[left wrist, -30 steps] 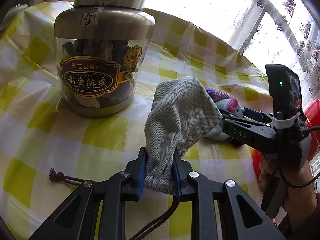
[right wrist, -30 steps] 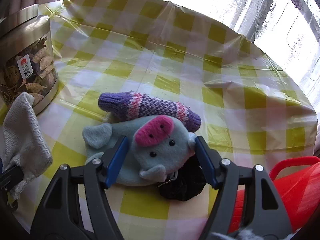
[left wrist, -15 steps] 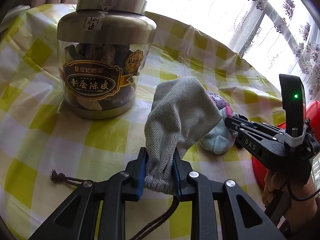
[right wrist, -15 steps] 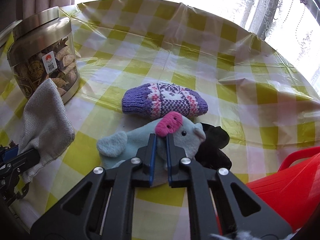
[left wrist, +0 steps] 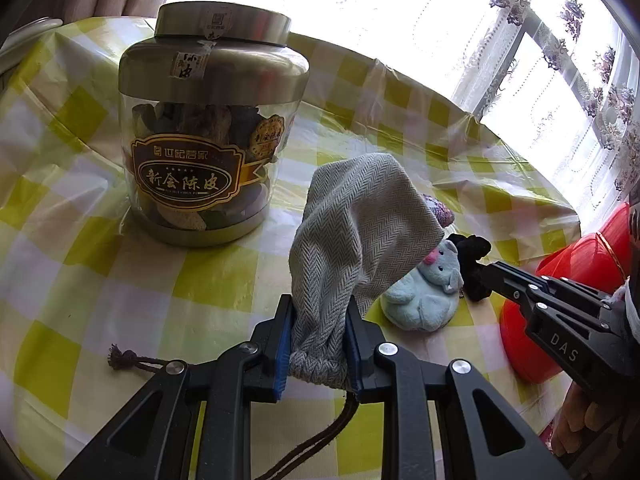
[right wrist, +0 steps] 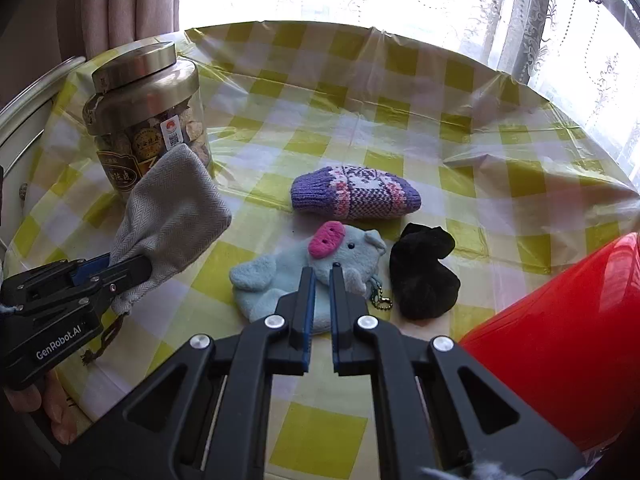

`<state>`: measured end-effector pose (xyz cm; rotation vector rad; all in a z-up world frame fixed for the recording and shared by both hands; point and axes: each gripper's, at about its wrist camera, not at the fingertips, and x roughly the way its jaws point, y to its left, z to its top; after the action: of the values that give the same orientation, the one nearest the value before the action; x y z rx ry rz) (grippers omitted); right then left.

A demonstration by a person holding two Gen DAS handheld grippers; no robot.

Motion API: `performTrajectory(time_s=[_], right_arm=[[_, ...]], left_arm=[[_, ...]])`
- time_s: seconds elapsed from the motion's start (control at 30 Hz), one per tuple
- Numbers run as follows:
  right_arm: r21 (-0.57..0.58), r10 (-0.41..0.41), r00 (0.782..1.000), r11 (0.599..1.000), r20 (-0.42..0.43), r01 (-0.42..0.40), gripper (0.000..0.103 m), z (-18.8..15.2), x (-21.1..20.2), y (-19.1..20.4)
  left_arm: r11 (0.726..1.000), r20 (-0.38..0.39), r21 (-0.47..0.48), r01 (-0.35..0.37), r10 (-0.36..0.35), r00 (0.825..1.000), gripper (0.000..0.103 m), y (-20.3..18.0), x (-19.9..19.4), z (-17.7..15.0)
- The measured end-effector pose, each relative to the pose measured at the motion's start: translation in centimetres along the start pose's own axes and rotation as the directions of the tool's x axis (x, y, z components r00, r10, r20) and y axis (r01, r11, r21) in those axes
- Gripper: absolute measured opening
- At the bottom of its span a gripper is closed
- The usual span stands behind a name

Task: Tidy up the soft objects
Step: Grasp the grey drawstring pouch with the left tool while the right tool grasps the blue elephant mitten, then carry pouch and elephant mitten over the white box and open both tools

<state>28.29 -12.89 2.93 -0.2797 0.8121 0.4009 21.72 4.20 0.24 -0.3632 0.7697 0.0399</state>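
Observation:
My left gripper [left wrist: 318, 344] is shut on the gathered neck of a grey herringbone drawstring bag [left wrist: 360, 232], which stands up off the table. Its brown cord [left wrist: 132, 362] trails on the cloth. A light-blue plush toy with a pink snout [right wrist: 272, 280] lies mid-table. My right gripper [right wrist: 322, 274] has its jaws pinched together on the plush just below its face. Behind the plush lies a purple knitted mitten [right wrist: 356, 196], and a black fuzzy scrunchie [right wrist: 420, 276] sits to its right. The bag [right wrist: 176, 208] hangs left of the plush.
A tall clear jar with a metal lid [left wrist: 208, 140] stands at the back left on the yellow checked tablecloth [right wrist: 360, 112]. A red plastic bucket [right wrist: 560, 340] crowds the right front edge. A hand shows under each gripper.
The right gripper's jaws went from wide around the plush to pinched on it. It drew back and rose a little, and the plush now lies apart from the mitten. The left gripper kept its hold.

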Motion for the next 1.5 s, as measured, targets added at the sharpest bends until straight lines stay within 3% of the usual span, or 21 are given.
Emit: performTrajectory(time_s=[0.07, 0.1, 0.13, 0.17, 0.33, 0.57, 0.6, 0.67, 0.7, 0.83, 1.17, 1.5], right_arm=[[0.002, -0.021, 0.999, 1.000, -0.041, 0.022, 0.033, -0.1, 0.7, 0.0], [0.020, -0.021, 0.999, 1.000, -0.050, 0.022, 0.062, -0.1, 1.0, -0.2], [0.036, -0.014, 0.999, 0.999, -0.040, 0.015, 0.078, 0.0, 1.1, -0.4], [0.035, -0.012, 1.000, 0.999, -0.017, 0.013, 0.080, 0.3, 1.3, -0.3], [-0.079, -0.027, 0.998, 0.997, -0.062, 0.022, 0.080, 2.4, 4.7, 0.0], [-0.048, -0.002, 0.977, 0.999, -0.215, -0.009, 0.080, 2.2, 9.4, -0.6], [-0.032, 0.014, 0.978, 0.999, -0.209, -0.021, 0.078, 1.7, 9.5, -0.7], [0.000, 0.060, 0.979, 0.998, -0.194, -0.061, 0.060, 1.4, 9.2, -1.0], [-0.001, 0.060, 0.980, 0.998, -0.190, -0.061, 0.049, 1.4, 8.9, -0.9], [-0.026, 0.076, 0.983, 0.996, -0.164, -0.082, 0.041, 1.3, 7.7, 0.1], [0.004, 0.124, 0.991, 0.992, -0.046, -0.124, 0.041, -0.6, -0.3, 0.0], [0.063, 0.139, 0.990, 0.988, 0.001, -0.139, 0.041, -6.1, -8.1, -2.9]], left_arm=[[1.000, 0.003, 0.005, 0.002, -0.002, 1.000, 0.025, -0.1, -0.1, 0.0], [1.000, 0.004, 0.007, 0.001, -0.001, 1.000, 0.025, -0.1, -0.1, 0.0], [1.000, 0.005, 0.008, 0.002, -0.002, 1.000, 0.025, -0.2, -0.1, 0.0], [1.000, 0.004, 0.007, 0.002, -0.002, 1.000, 0.025, -0.1, -0.1, 0.0], [1.000, 0.001, 0.000, 0.001, -0.001, 1.000, 0.025, 0.0, 0.0, -0.1], [1.000, -0.003, -0.002, 0.004, -0.004, 1.000, 0.025, 0.0, 0.3, -0.2], [1.000, -0.003, -0.004, 0.004, -0.004, 1.000, 0.025, 0.1, 0.3, -0.2], [1.000, -0.003, -0.004, 0.004, -0.004, 1.000, 0.025, 0.0, 0.3, -0.3], [1.000, -0.002, -0.002, 0.004, -0.004, 1.000, 0.025, 0.0, 0.3, -0.3], [1.000, 0.005, -0.002, 0.000, 0.000, 1.000, 0.025, 0.0, 0.2, -0.4], [1.000, 0.035, 0.017, -0.002, 0.001, 0.999, 0.025, -0.7, -0.9, -0.8], [0.998, 0.047, 0.050, 0.044, -0.046, 0.998, 0.025, -3.5, -4.0, -2.0]])
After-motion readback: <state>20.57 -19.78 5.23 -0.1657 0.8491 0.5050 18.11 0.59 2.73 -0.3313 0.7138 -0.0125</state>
